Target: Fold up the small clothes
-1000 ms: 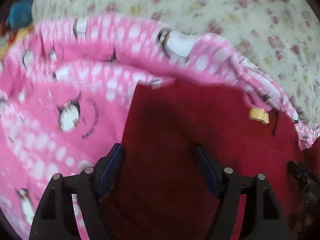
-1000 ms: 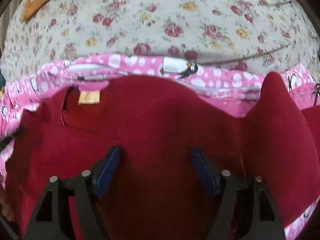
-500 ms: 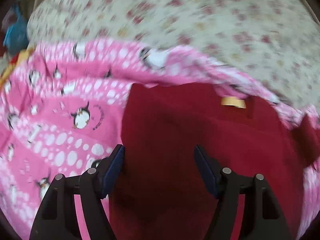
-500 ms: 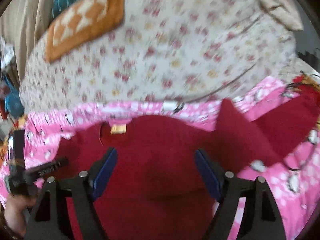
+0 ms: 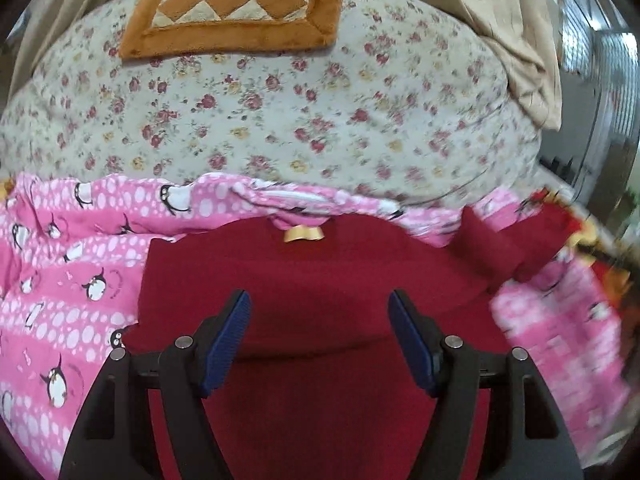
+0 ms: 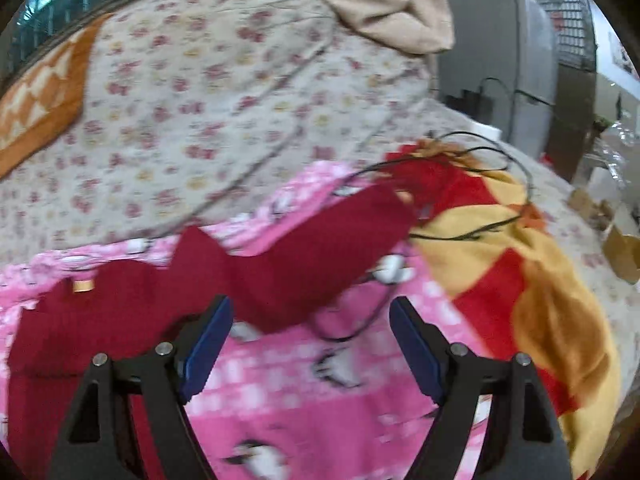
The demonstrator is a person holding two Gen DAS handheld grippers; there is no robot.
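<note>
The red garment [image 5: 320, 280] lies flat on a pink penguin-print blanket [image 5: 60, 280], directly ahead of and beneath the left tool [image 5: 319, 338]. Its neckline, with a small gold label [image 5: 303, 234], sits at the far edge, straight ahead of that tool. One sleeve [image 5: 500, 240] stretches off to the tool's right and bends near its middle.

The left tool is spread wide, its blue pads [image 5: 228, 340] apart with nothing between them, the red fabric showing in the gap below.

The right tool [image 6: 310, 342] is likewise spread wide and grips nothing. The garment's body [image 6: 100, 320] lies to its left, partly under the left finger, and the sleeve [image 6: 320, 248] runs across just ahead of it, toward the upper right. A thin black cable [image 6: 460, 148] loops over the sleeve's far end and over a red and yellow blanket [image 6: 520, 272] on that tool's right.

Beyond the pink blanket spreads a floral bedcover [image 5: 300, 112], with a brown checkered cushion [image 5: 236, 12] at its far side.
</note>
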